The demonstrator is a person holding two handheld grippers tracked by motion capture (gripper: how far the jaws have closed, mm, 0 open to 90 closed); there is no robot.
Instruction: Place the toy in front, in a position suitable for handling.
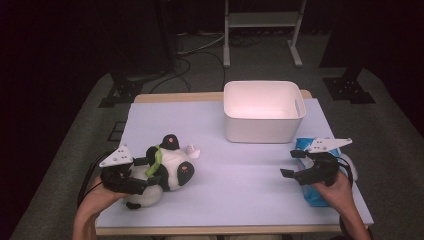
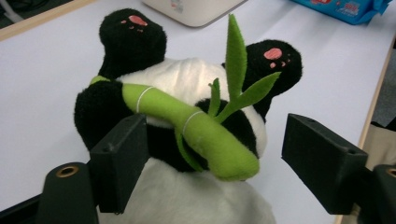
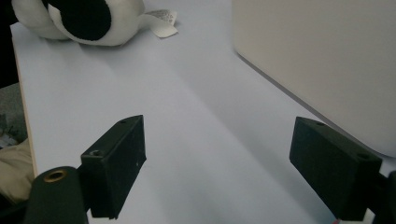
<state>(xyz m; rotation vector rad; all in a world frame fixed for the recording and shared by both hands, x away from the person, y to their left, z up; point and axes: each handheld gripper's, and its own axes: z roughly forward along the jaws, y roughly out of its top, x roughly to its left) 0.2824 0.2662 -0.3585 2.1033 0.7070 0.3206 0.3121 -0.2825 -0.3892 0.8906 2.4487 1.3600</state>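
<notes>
Black-and-white plush panda (image 1: 167,167), lying on its back, pink-soled feet up, green bamboo stalk (image 2: 196,133) across chest

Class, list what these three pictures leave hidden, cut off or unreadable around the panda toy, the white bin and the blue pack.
- Panda toy: its face, turned away in the high view and cut off by the bottom edge in the left gripper view.
- Tag: print too small, right gripper view.
- White bin: floor washed out by glare, high view.
- Blue pack: largely covered by the right gripper and hand; label unreadable.

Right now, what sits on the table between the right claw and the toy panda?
Nothing: the high view shows bare table between the right claw and the toy panda.
</notes>
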